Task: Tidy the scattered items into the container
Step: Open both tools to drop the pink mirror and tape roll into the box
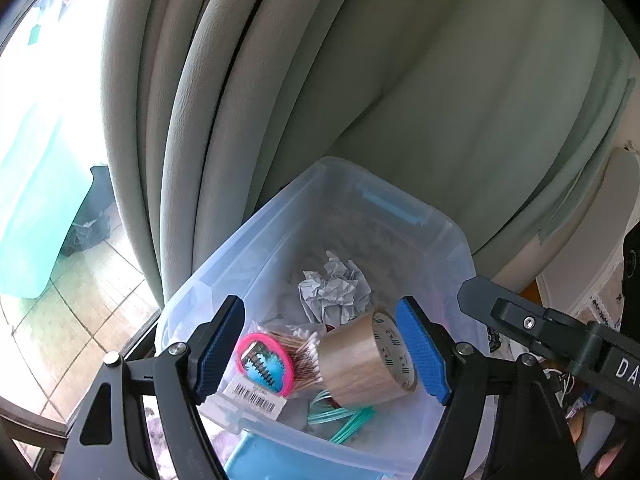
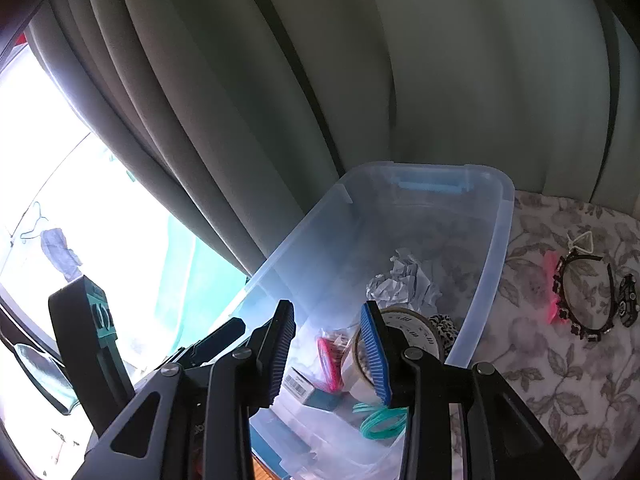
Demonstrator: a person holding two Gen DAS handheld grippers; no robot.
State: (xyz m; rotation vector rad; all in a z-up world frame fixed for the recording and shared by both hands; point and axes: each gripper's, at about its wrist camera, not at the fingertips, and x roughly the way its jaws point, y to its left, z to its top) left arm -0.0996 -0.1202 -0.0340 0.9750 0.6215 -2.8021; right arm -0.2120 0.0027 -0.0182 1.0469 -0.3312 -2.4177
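- Behind the clear container (image 2: 486,240), grey curtains (image 2: 248,92) hang; a floral-clothed surface (image 2: 560,360) carries it.
- Inside lie crumpled paper (image 1: 334,286), a tape roll (image 1: 366,360), cotton swabs (image 1: 298,354) and teal bands (image 1: 344,418).
- Right of it, a headband (image 2: 582,300) lies apart.
- Left tongs (image 1: 320,352) and right tongs (image 2: 330,354) hover above, both spread, empty.

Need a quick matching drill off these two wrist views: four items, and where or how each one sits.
Items:
1. tape roll
2. crumpled paper
3. headband
4. left gripper

States:
A. on the floral cloth, outside the bin
B. open, holding nothing
C. in the bin, lying on its side
D. in the bin, farther back

Pairs: 1-C, 2-D, 3-A, 4-B
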